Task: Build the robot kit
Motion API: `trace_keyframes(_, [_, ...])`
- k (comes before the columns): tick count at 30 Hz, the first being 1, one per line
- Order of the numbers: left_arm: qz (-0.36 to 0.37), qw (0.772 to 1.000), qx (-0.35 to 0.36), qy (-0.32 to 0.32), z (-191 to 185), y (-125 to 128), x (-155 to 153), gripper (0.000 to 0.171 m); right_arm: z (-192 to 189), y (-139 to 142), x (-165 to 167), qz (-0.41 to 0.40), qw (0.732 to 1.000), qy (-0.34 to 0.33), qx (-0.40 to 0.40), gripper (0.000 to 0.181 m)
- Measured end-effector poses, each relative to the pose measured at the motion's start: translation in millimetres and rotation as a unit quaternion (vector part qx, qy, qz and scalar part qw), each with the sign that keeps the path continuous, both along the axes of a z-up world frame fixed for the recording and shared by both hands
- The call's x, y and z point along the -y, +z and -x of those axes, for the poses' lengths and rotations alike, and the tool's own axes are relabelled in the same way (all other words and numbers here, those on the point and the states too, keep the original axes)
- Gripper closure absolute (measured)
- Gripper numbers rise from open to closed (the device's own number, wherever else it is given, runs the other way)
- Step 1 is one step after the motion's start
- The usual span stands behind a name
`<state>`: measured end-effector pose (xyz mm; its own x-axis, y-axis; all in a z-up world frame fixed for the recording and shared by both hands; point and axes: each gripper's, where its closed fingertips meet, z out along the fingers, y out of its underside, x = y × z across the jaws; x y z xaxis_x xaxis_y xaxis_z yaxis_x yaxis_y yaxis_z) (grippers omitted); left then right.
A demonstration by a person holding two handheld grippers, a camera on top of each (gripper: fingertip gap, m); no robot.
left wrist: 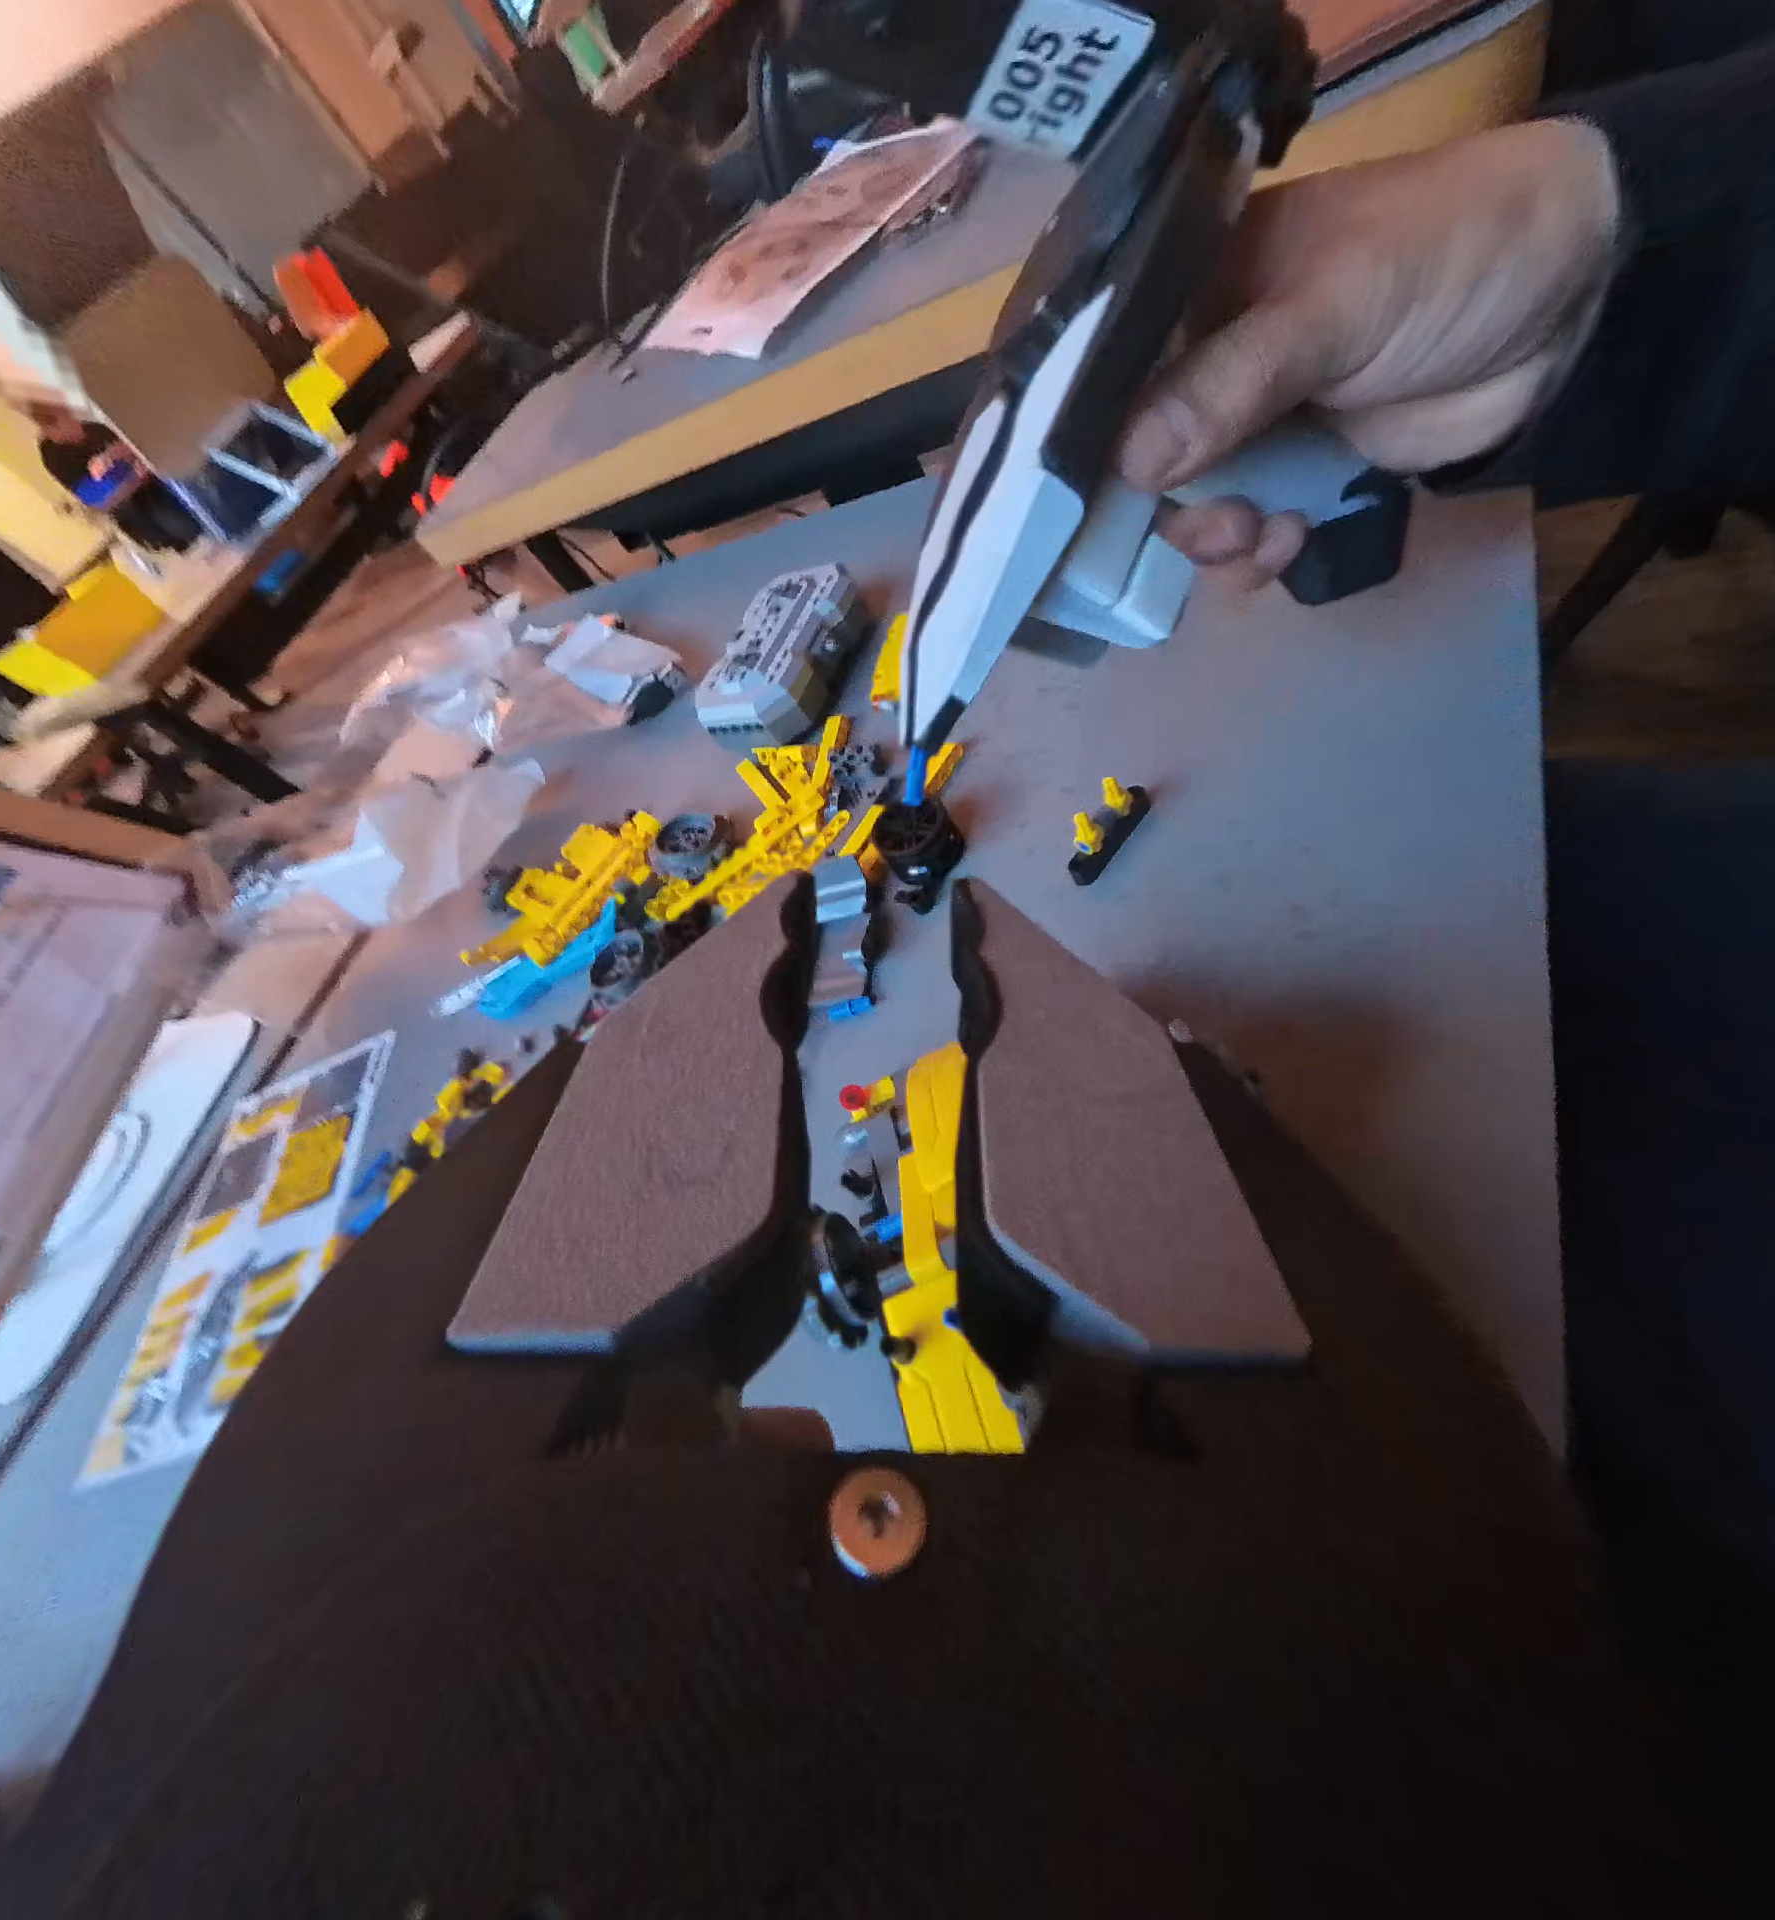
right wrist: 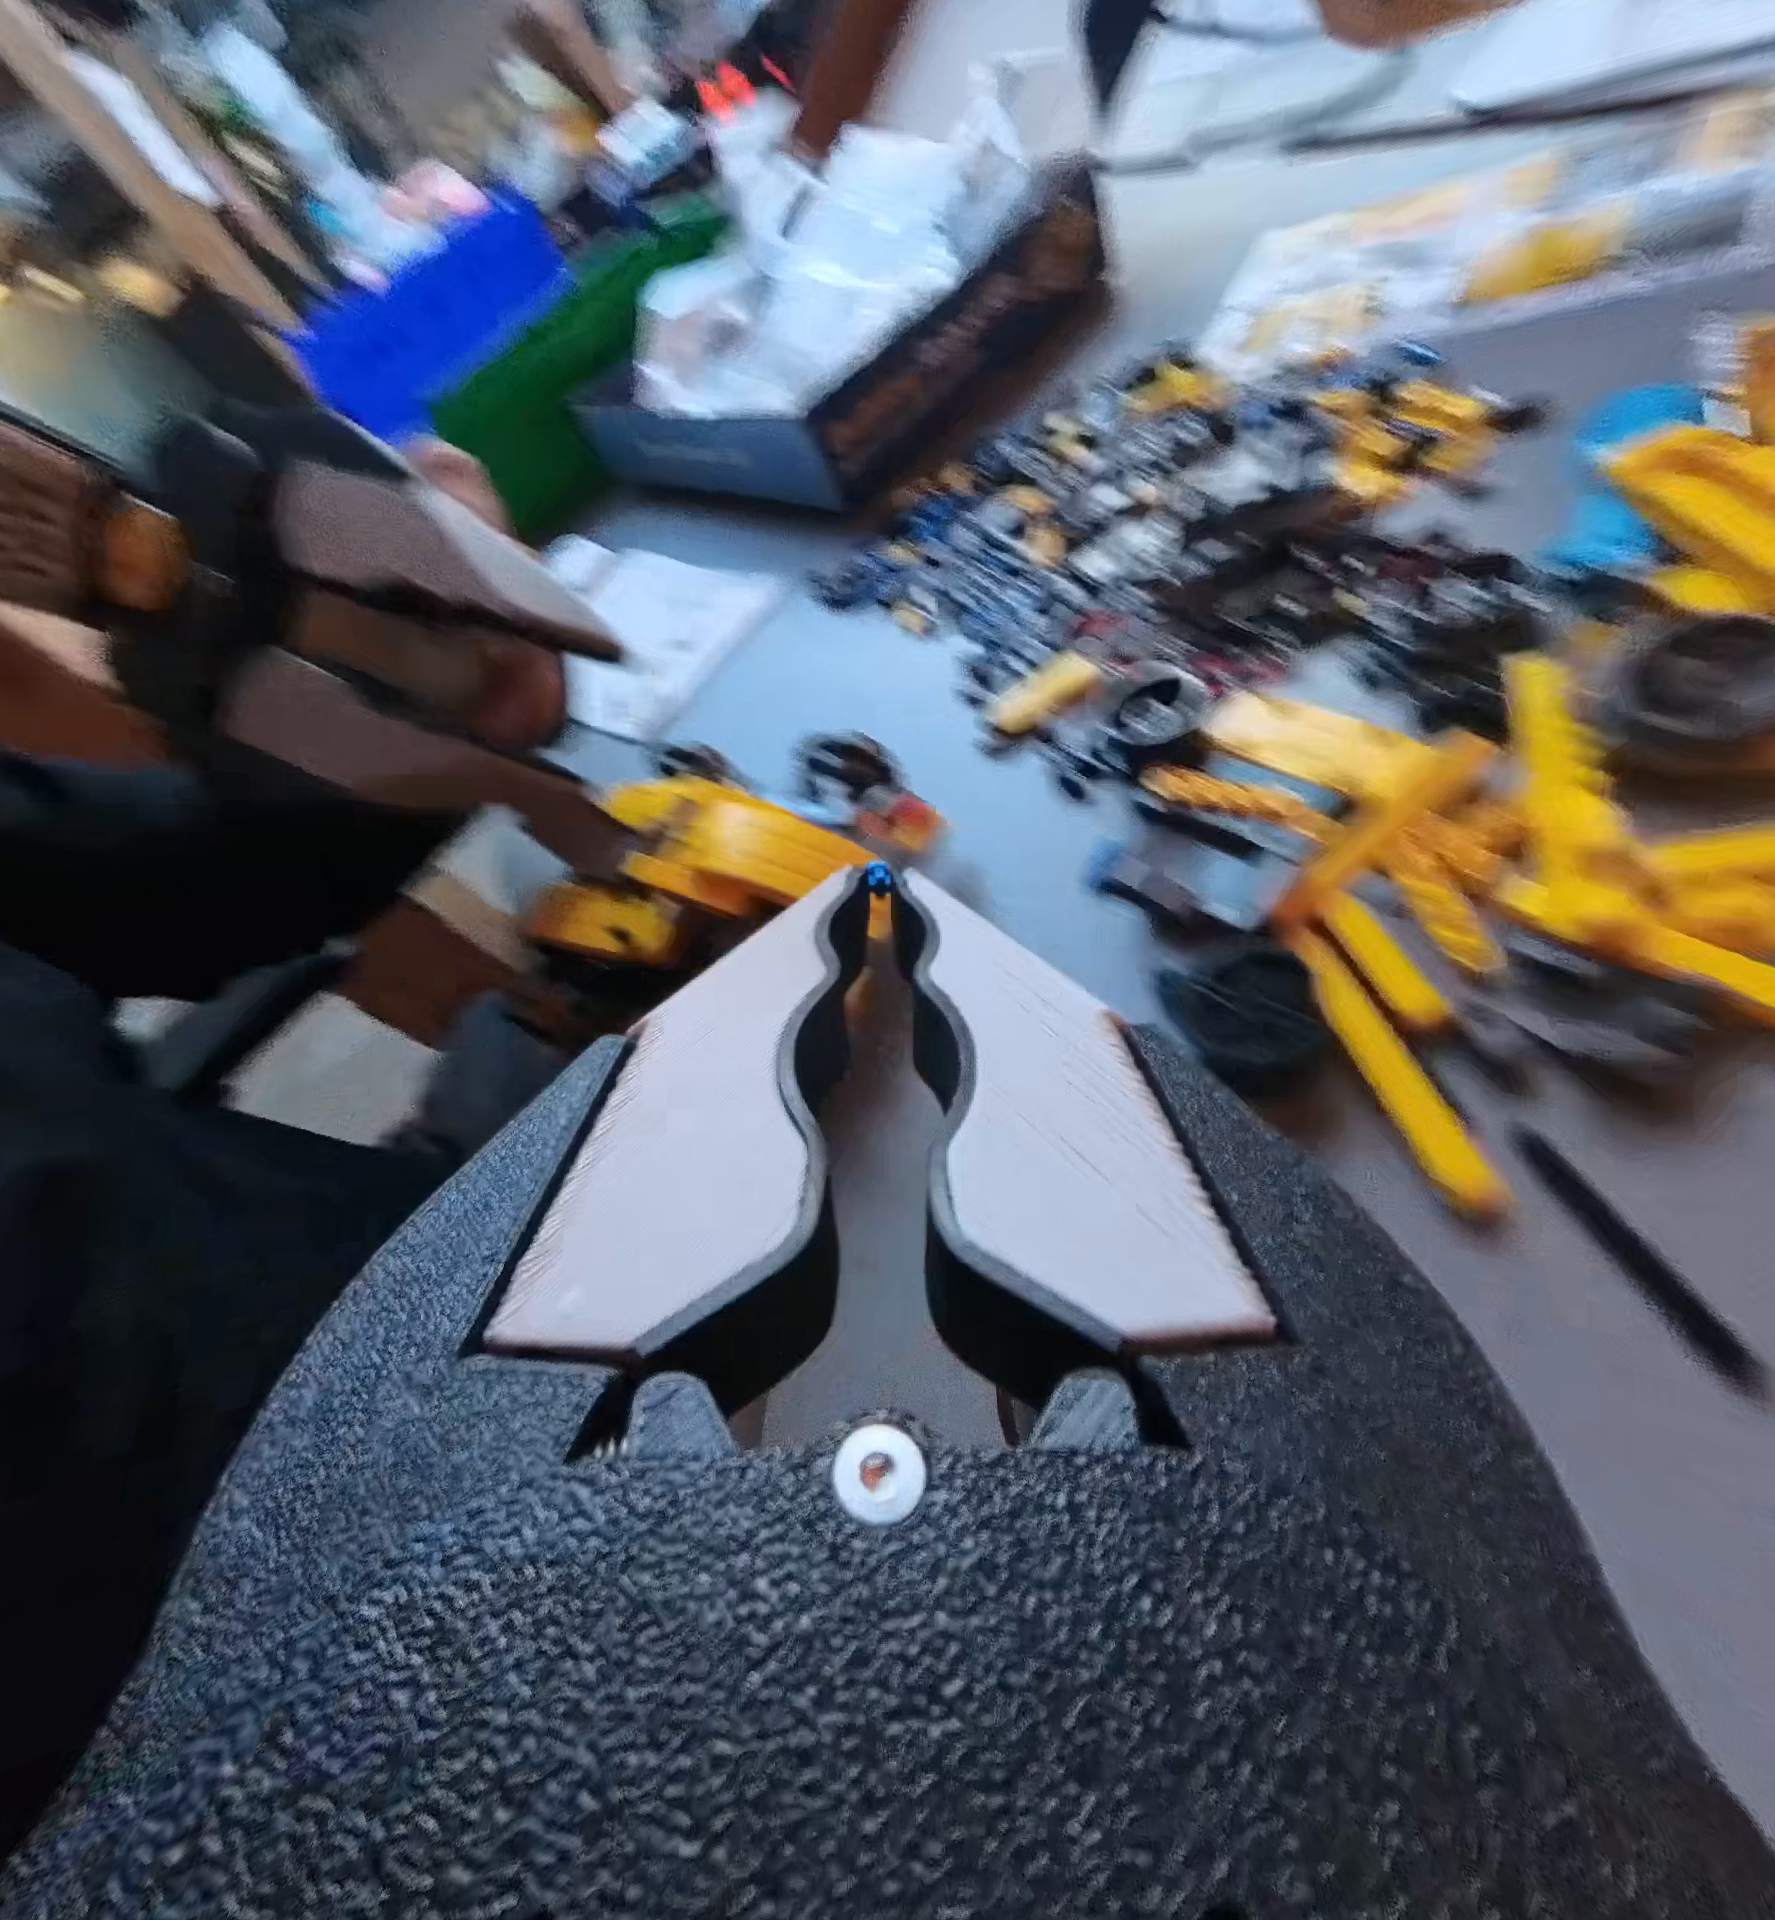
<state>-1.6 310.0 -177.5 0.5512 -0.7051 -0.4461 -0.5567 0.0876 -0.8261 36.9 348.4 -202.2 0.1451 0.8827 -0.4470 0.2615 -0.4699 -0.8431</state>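
While the right gripper [right wrist: 878, 896] pinches a small blue pin [right wrist: 877, 879] above a black wheel hub [left wrist: 919, 833], the left gripper [left wrist: 883, 914], fingers apart, straddles a yellow assembly [left wrist: 935, 1247] at 6 o'clock of the hub; judgement: keep the pin vertical.

Two wrist cameras, each looking along its own fingers over the grey table [left wrist: 1330, 831].

Your left view sits high and close behind the left gripper [left wrist: 883, 914], tilted down, with the right gripper [left wrist: 924, 727] at one o'clock. Your right view rides low behind its fingers, the left gripper at nine o'clock. Both share the yellow brick pile [left wrist: 758, 821].
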Motion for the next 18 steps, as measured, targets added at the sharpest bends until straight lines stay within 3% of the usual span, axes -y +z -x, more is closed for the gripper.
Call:
trace_keyframes(2, [0.033,0.999,0.024,0.011,7.8,-1.0,2.5,0.148,-27.1,-34.3,-24.0,-0.018,0.995,-0.034,0.09,0.178])
trace_keyframes(5, [0.071,0.995,0.059,0.031,24.5,-2.9,14.2,0.148,-57.2,-68.6,-28.2,0.003,0.987,-0.034,0.16,0.178])
trace_keyframes(11, [0.105,0.99,0.062,0.077,61.9,-20.1,48.7,0.149,-87.8,-83.0,-12.0,-0.015,0.975,-0.015,0.22,0.178])
trace_keyframes(18, [0.137,0.98,0.092,0.115,83.6,-36.0,75.8,0.149,-105.3,-89.3,-10.6,-0.022,0.973,-0.036,0.227,0.177])
